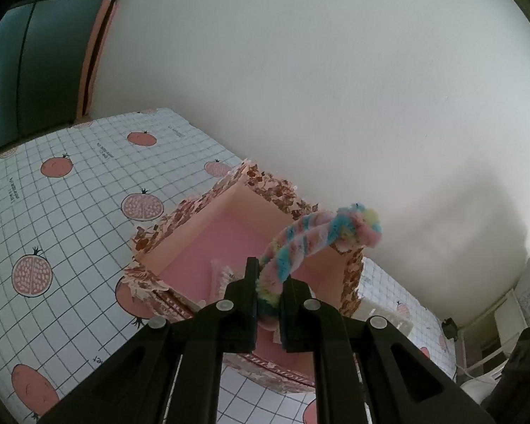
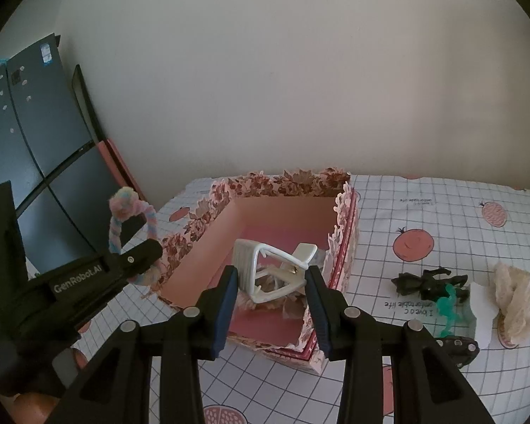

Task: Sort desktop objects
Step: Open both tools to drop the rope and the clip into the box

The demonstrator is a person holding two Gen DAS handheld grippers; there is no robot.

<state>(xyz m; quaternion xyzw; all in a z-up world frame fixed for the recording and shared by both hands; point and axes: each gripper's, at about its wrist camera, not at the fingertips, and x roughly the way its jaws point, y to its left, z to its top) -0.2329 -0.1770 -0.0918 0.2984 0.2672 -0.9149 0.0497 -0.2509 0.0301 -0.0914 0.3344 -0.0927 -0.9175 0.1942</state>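
The left gripper (image 1: 269,282), marked "GenRobot.AI", is clenching a fuzzy pastel twisted loop (image 1: 311,236) over the floral box (image 2: 265,183). The right gripper's (image 2: 271,275) fingers are grasping a white plastic claw clip (image 2: 265,268) inside it.

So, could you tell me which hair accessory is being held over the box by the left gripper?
The pastel twisted loop, pinched in the left gripper; the white claw clip sits between the right gripper's fingers instead.

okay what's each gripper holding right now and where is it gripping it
Left gripper: the pastel braided hair tie, pinched at its lower end. Right gripper: the white claw clip, pinched across its sides above the box.
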